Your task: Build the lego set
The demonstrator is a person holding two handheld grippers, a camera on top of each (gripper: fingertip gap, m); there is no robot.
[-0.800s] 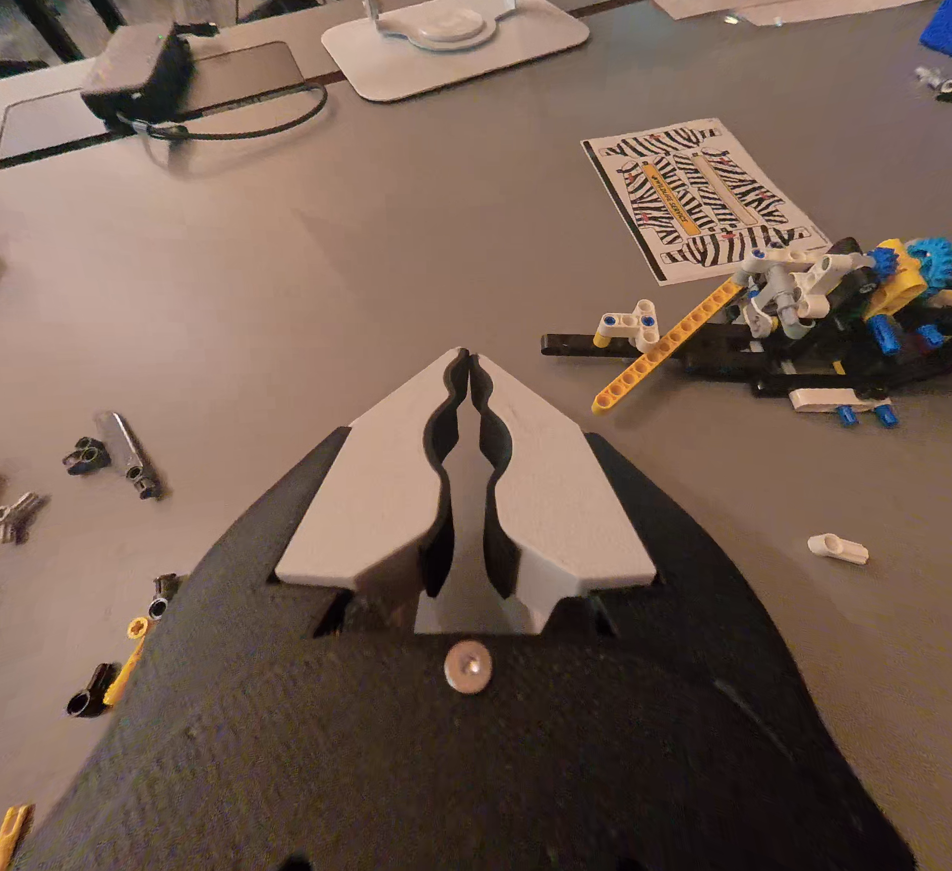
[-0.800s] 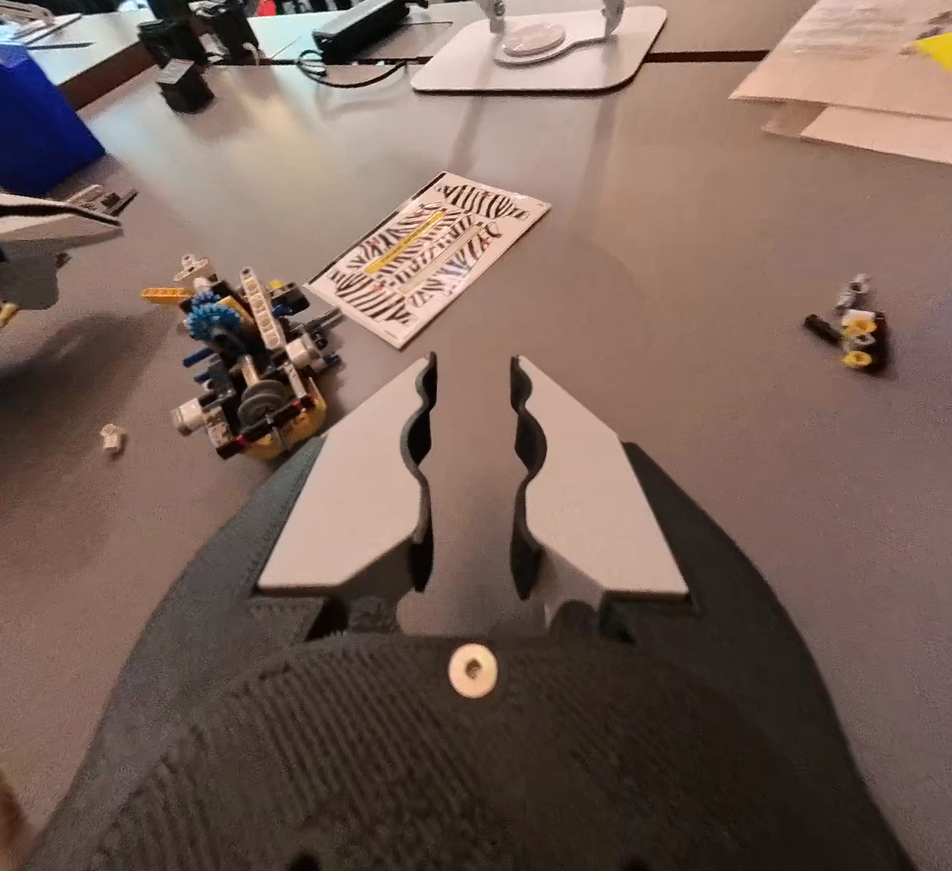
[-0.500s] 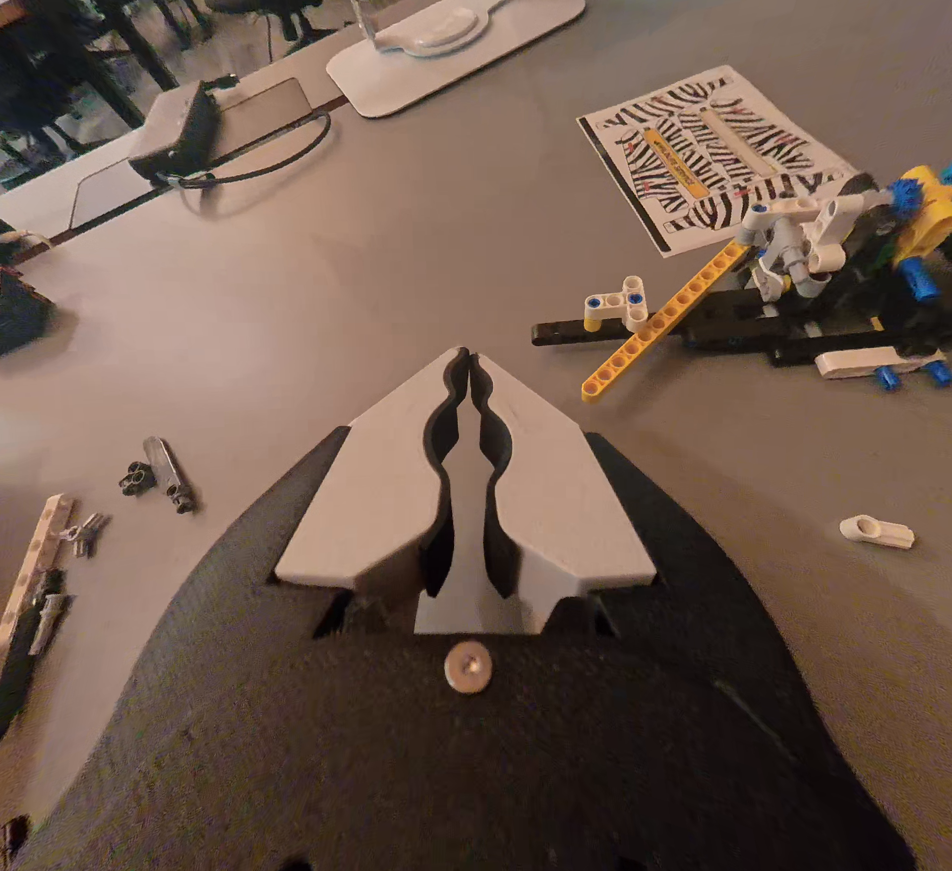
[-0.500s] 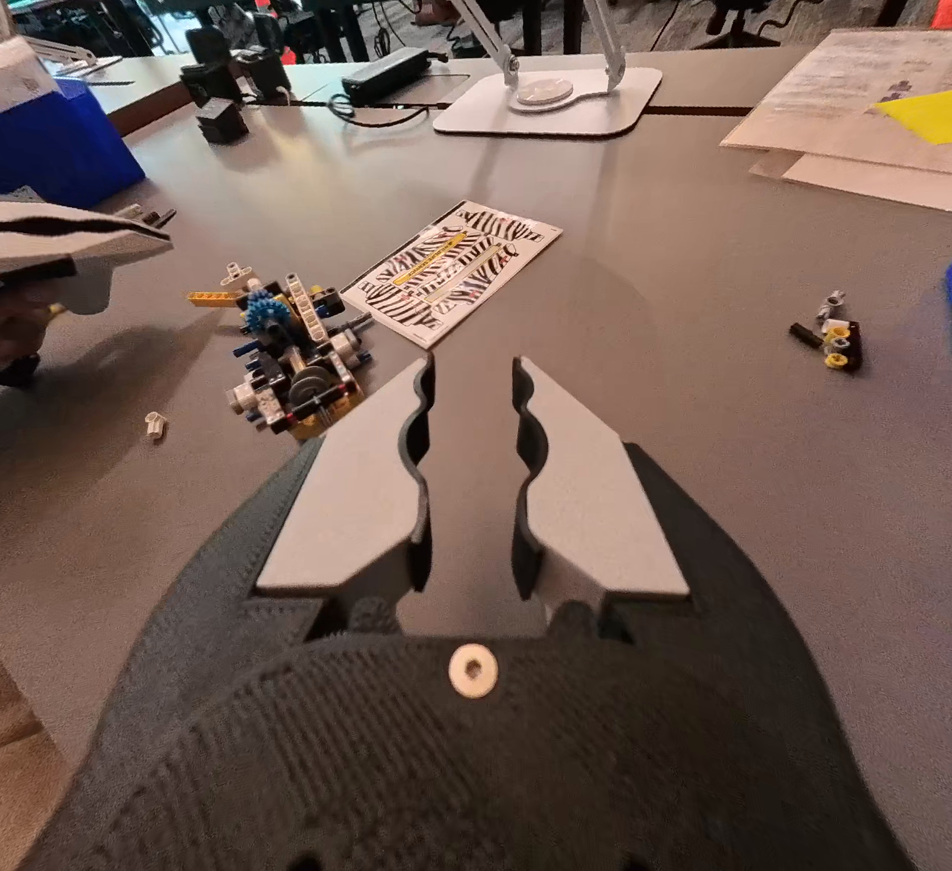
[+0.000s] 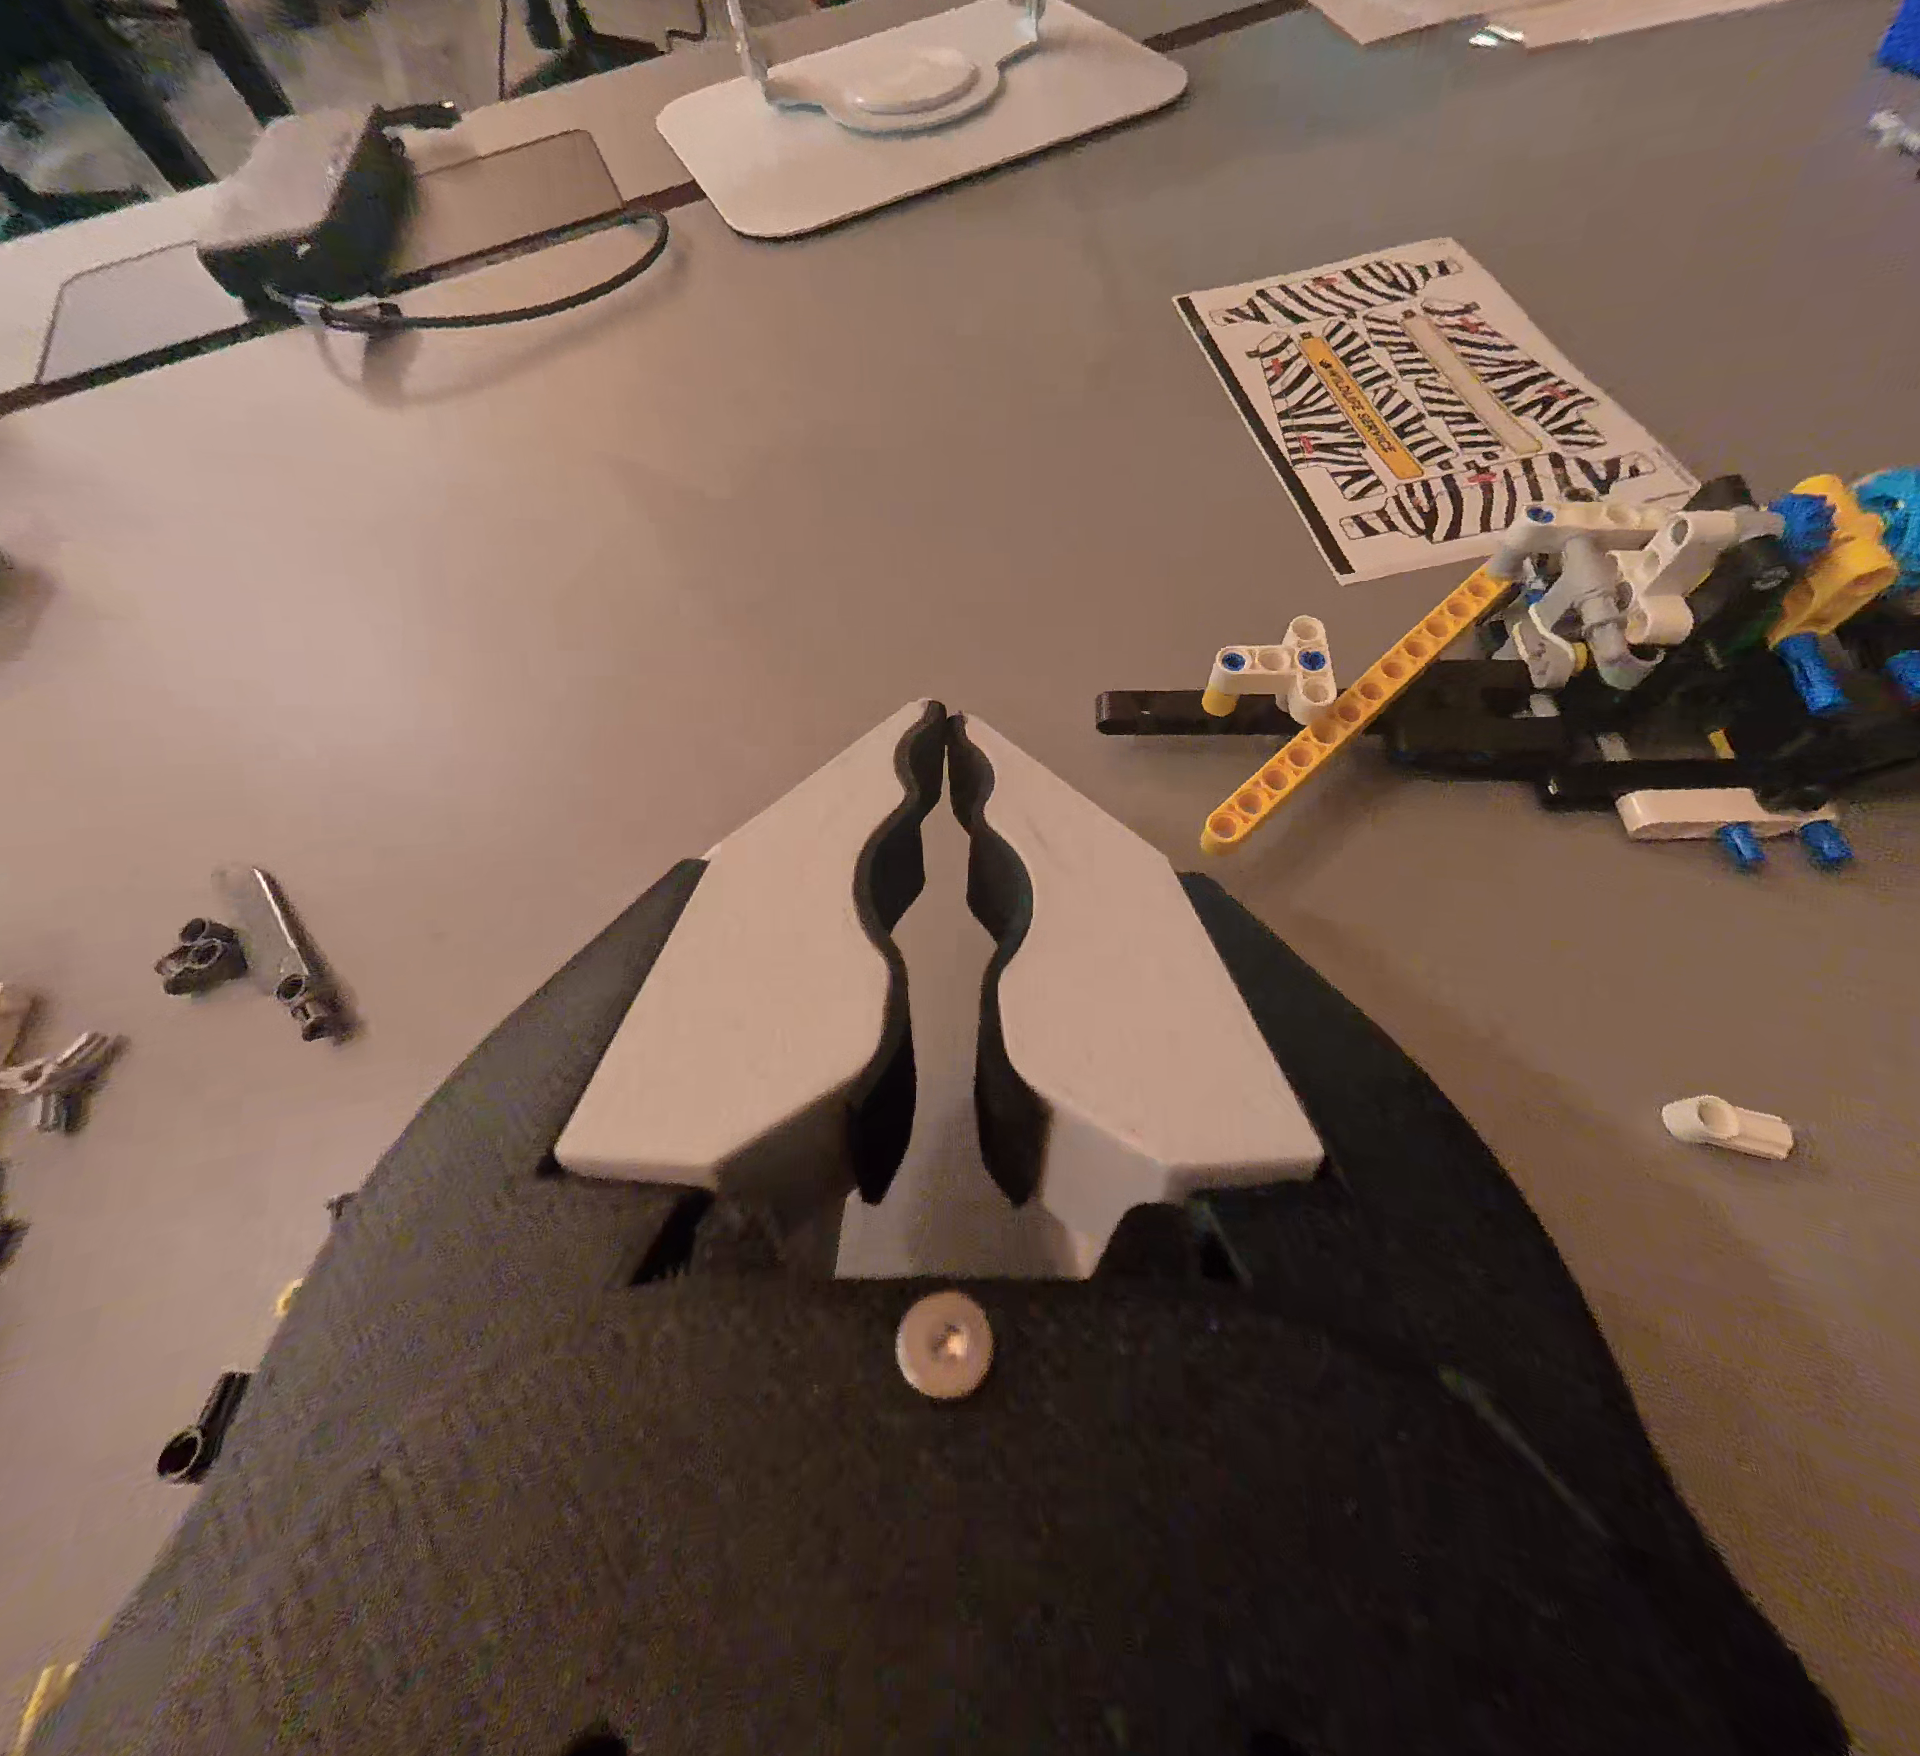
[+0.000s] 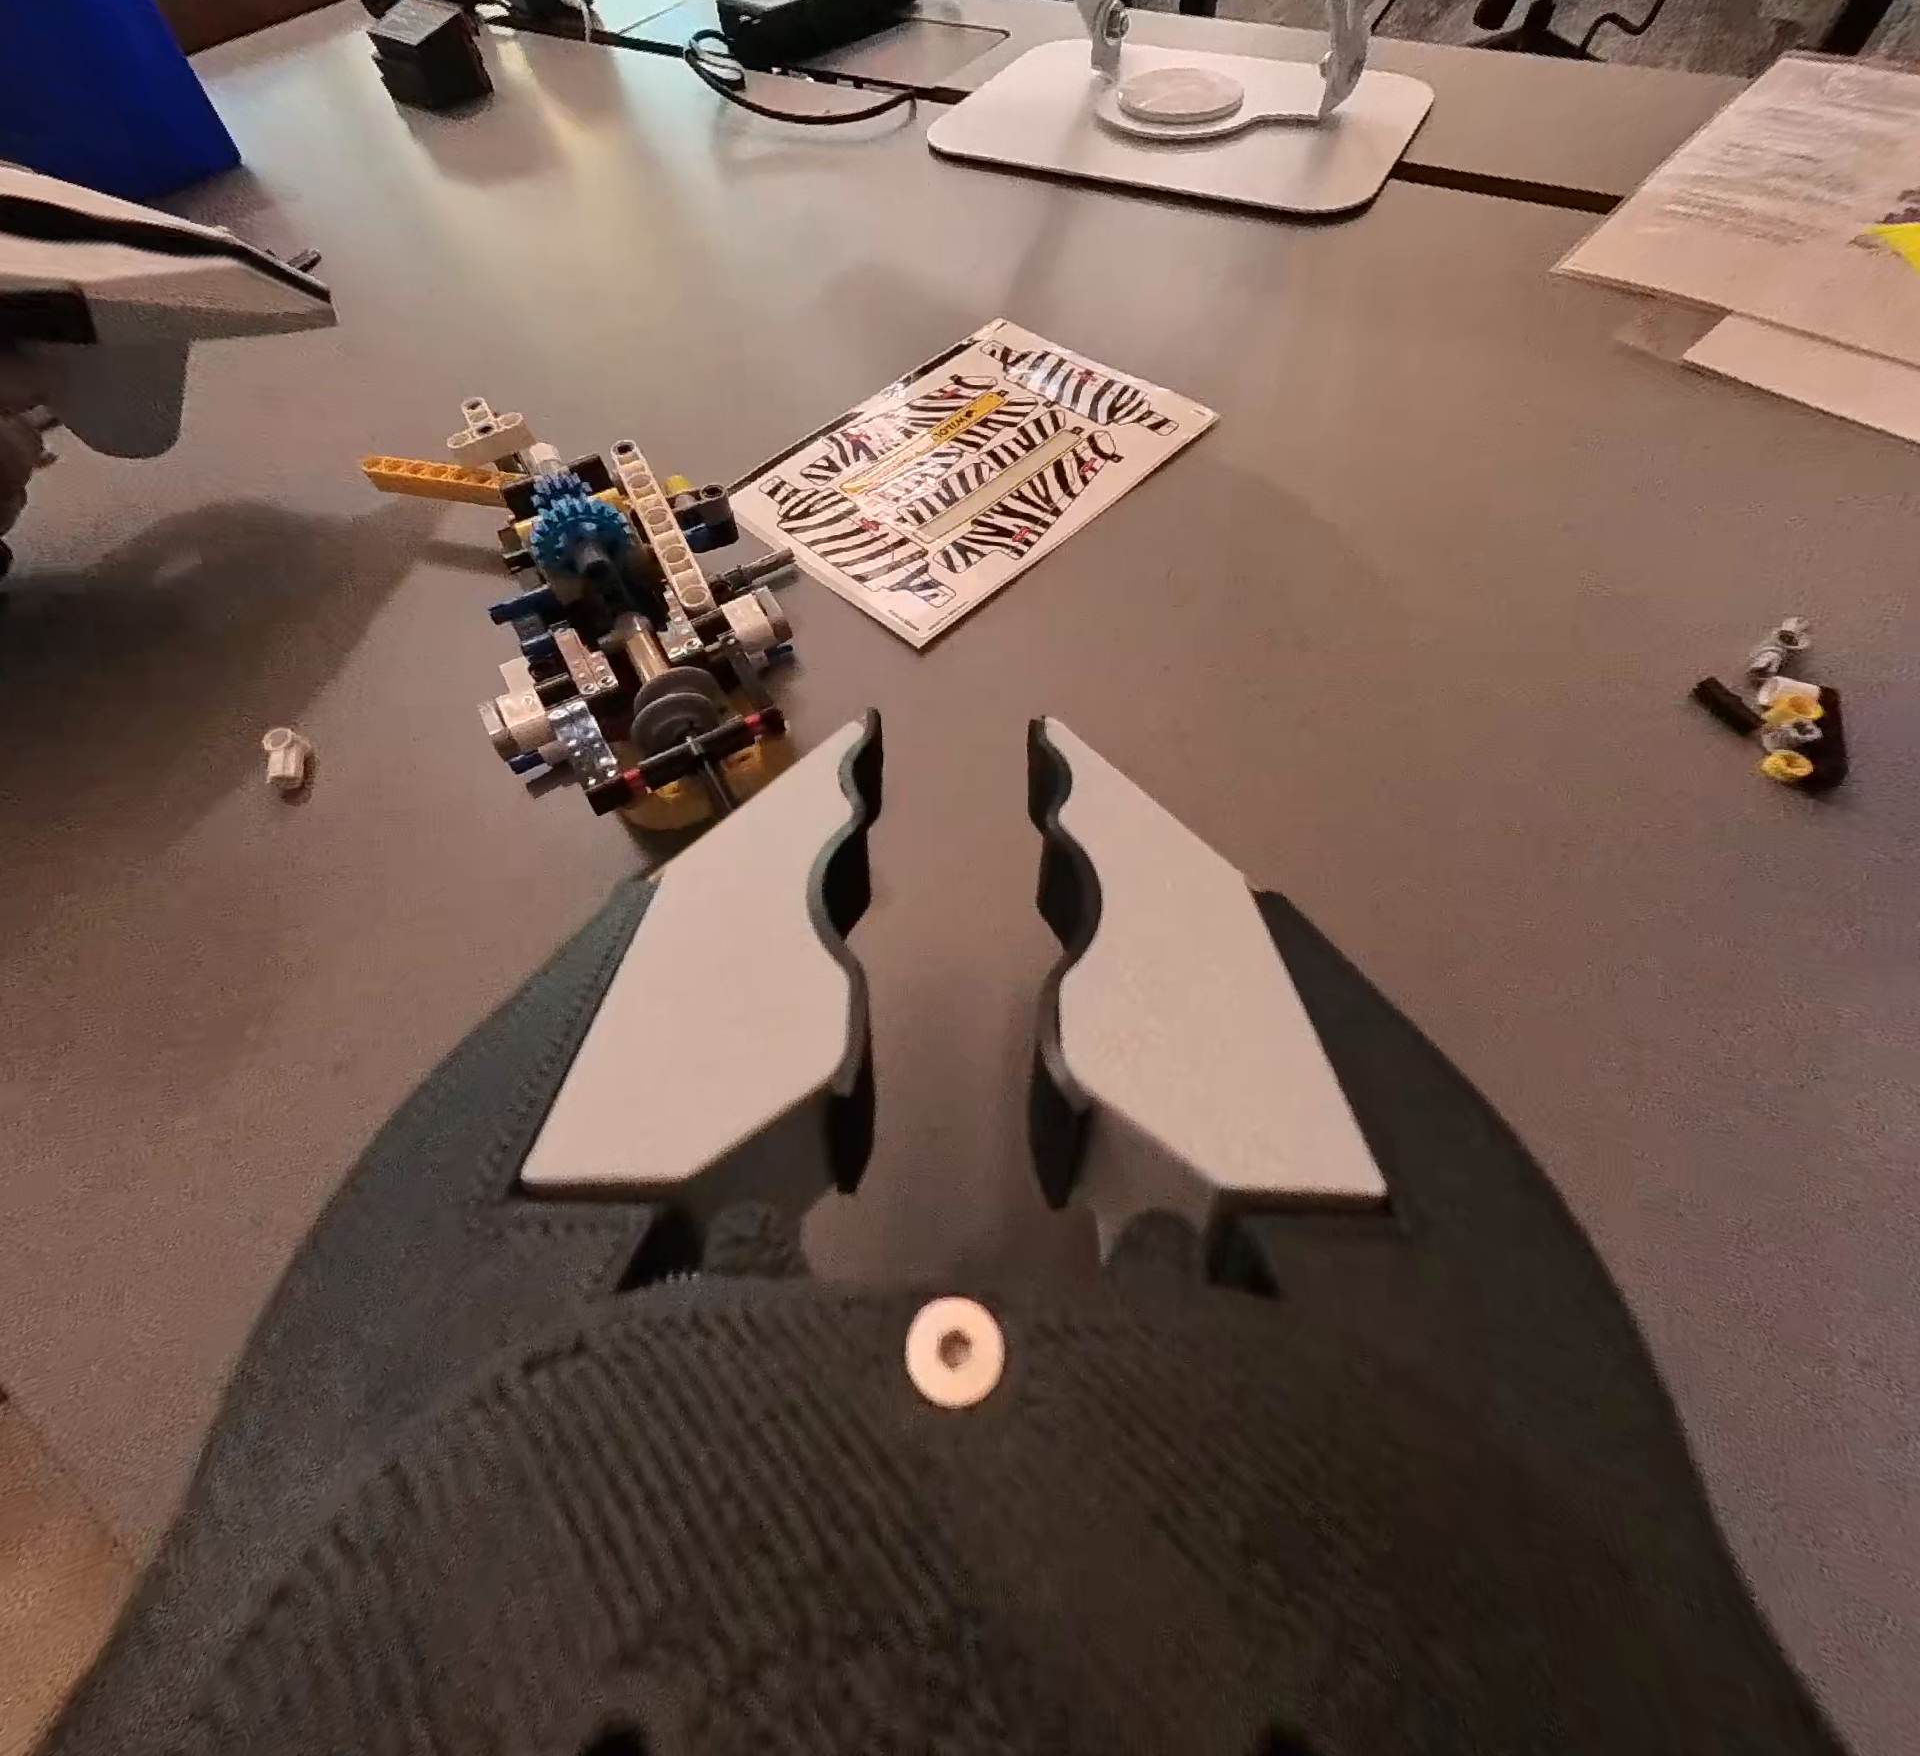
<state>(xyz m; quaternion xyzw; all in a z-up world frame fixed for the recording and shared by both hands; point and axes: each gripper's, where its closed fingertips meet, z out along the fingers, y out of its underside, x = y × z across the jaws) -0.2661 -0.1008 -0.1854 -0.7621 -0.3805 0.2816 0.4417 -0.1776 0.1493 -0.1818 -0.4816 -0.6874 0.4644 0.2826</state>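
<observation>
A part-built Lego model (image 5: 1621,667) of black, yellow, white and blue pieces lies on the grey table at the right of the left wrist view. It also shows in the right wrist view (image 6: 623,626), left of centre. My left gripper (image 5: 943,719) is shut and empty, above the table to the left of the model. My right gripper (image 6: 954,730) is open and empty, just right of the model's near end. The left gripper also shows at the far left of the right wrist view (image 6: 166,293). A small white piece (image 5: 1725,1127) lies loose near the model.
A zebra-striped sticker sheet (image 5: 1423,397) lies behind the model. Loose dark pieces (image 5: 249,953) lie at the left, and a small pile (image 6: 1782,719) at the right. A white lamp base (image 6: 1184,117), papers (image 6: 1787,220) and a blue box (image 6: 94,54) stand farther back. Left tips to right tips: about 25 cm. From the left gripper's tips to the small white piece (image 5: 1725,1127) is close to 15 cm. Seen from the right wrist view (image 6: 277,754) as well.
Both views shifted with the grippers: the left one swung up and back down, the right one came closer to the model. The jaws stayed as they were.
</observation>
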